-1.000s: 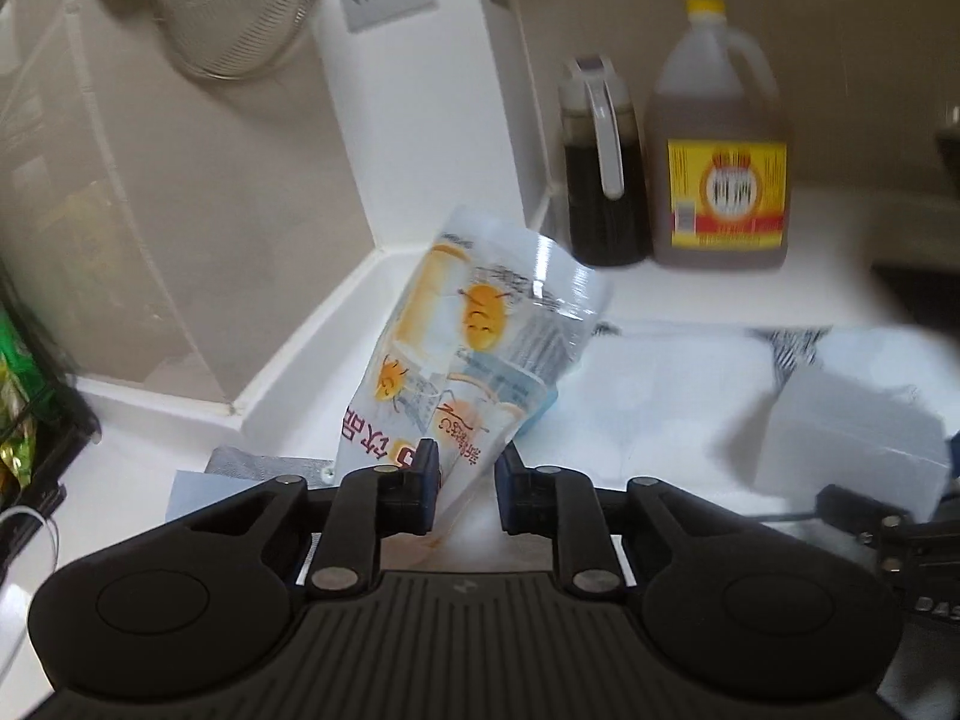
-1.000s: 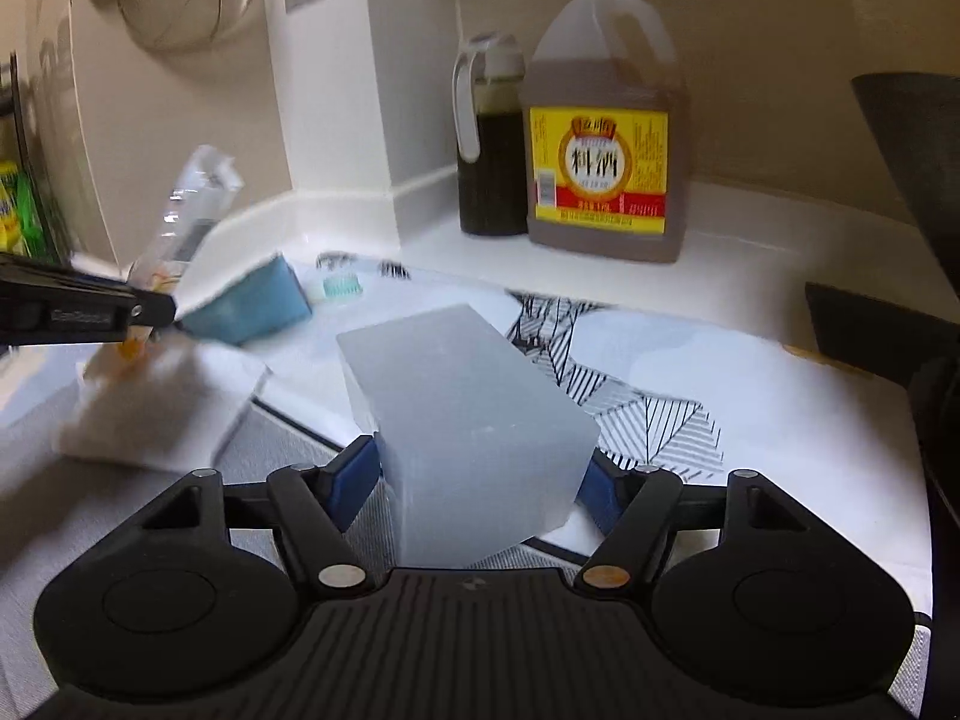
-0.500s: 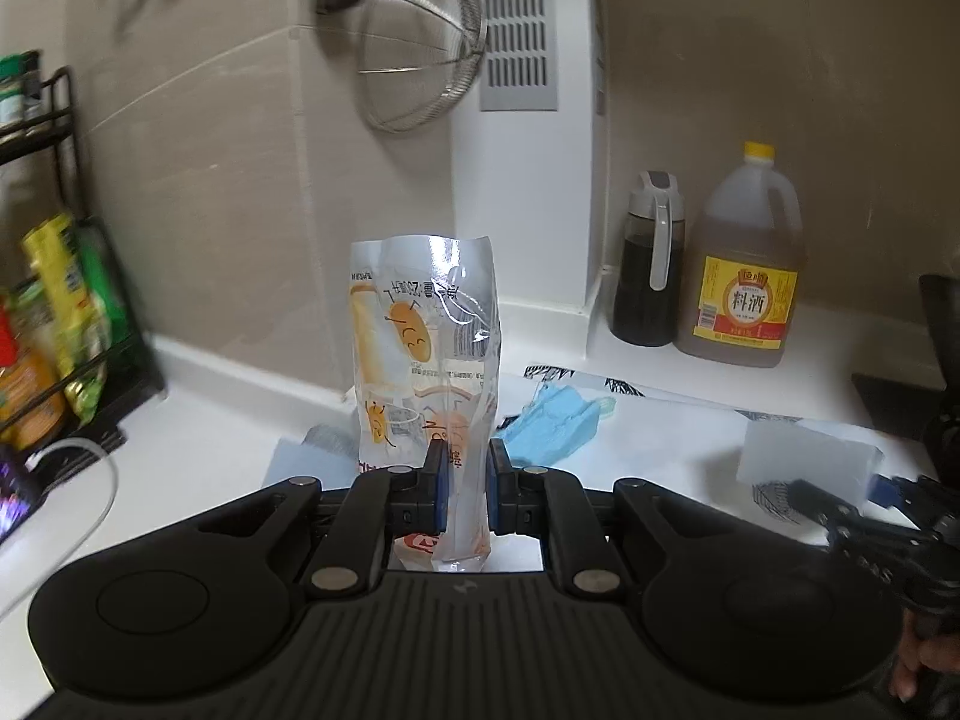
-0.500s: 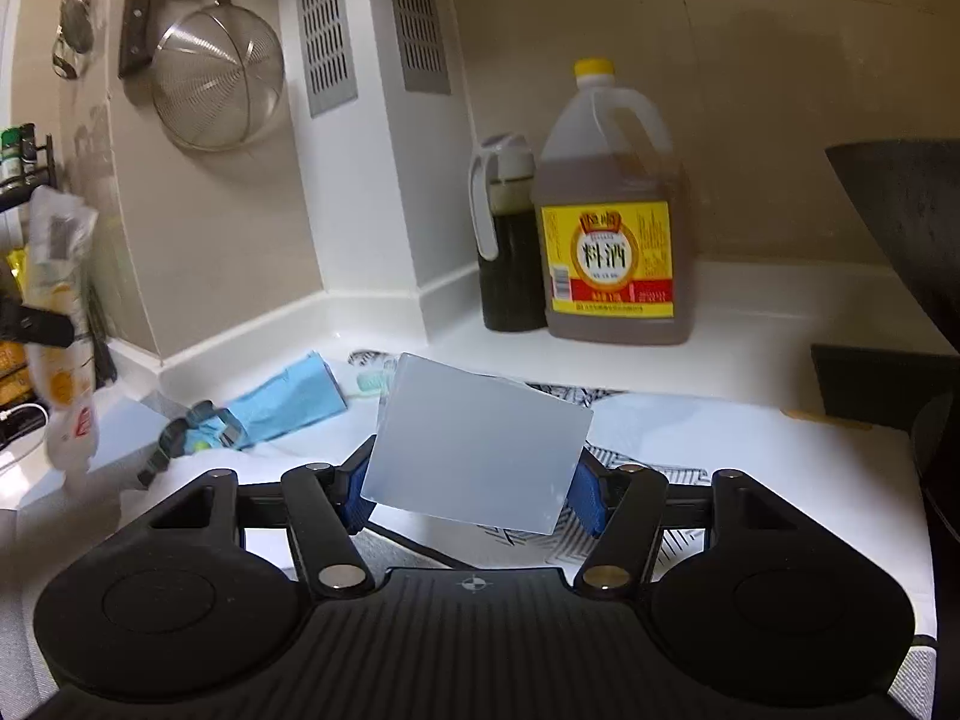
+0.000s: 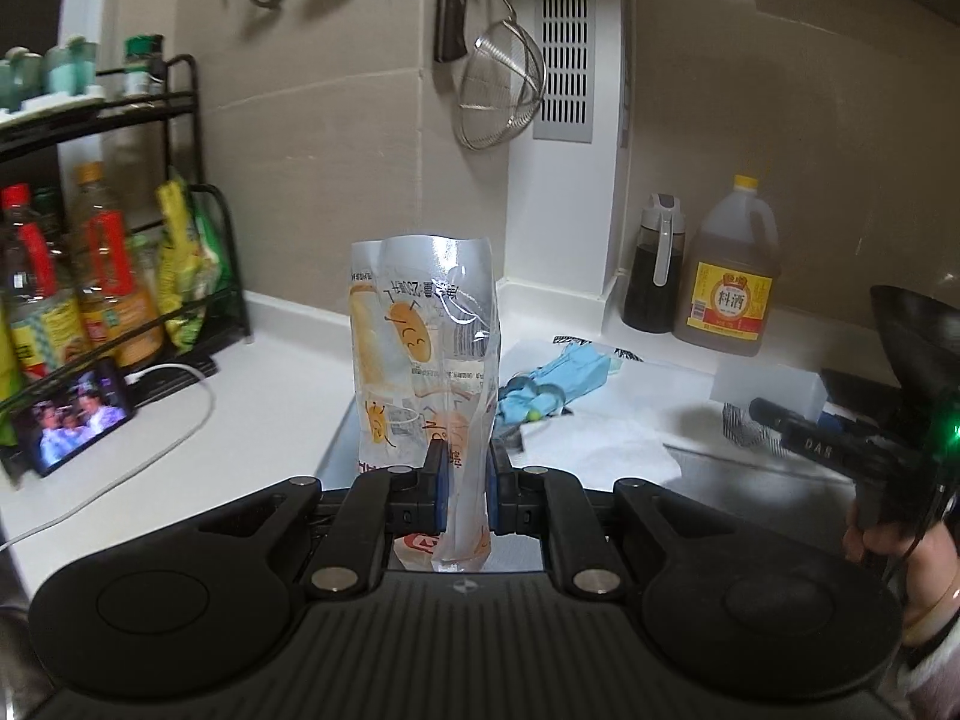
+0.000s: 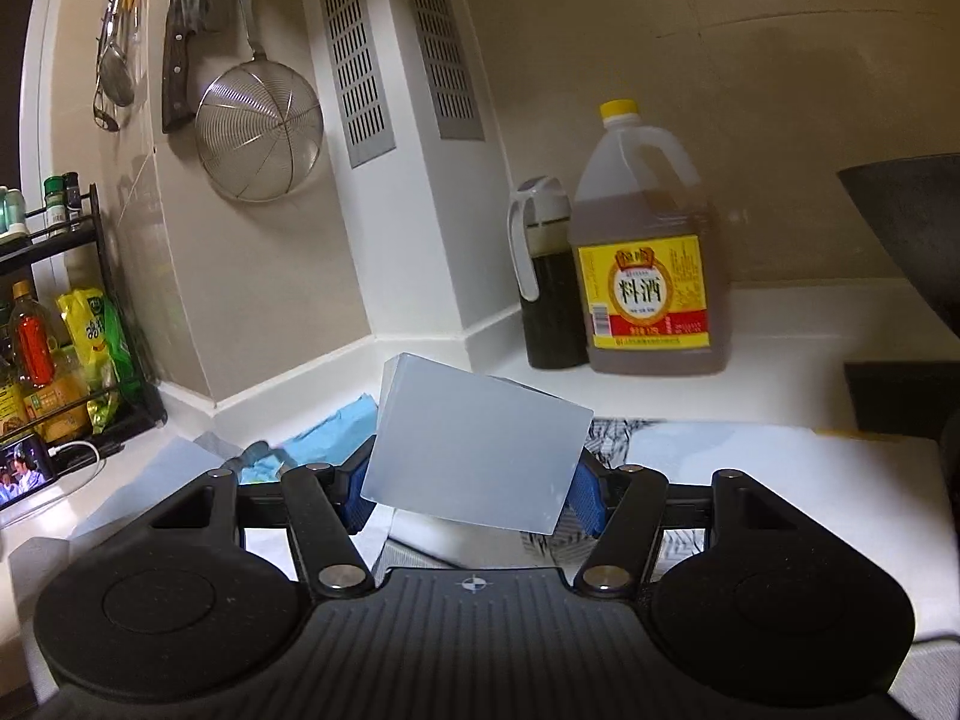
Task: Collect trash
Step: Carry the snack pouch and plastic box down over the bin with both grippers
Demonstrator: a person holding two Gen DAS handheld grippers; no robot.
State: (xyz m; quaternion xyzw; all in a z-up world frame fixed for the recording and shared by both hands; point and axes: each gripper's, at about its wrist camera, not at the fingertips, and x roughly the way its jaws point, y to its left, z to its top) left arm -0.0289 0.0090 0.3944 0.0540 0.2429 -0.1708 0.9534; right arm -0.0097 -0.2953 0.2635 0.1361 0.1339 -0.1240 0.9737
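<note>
- Left gripper [image 5: 463, 489] is clamped on the lower end of the clear printed snack wrapper [image 5: 423, 354]; the wrapper stands upright with its long axis vertical, clear of the countertop [image 5: 282, 360].
- Right gripper [image 6: 468, 495] is clamped on the pale translucent box [image 6: 474, 450] across its width; the box is tilted, its left end higher, lifted off the patterned sheet [image 6: 780, 468].
- Both hands are full, so the next move is likely a carry to a bin, which neither view shows.
- Blue crumpled mask [image 5: 555, 381] lies on the countertop near its back edge, beyond and between the two grippers, roughly equally near each.
</note>
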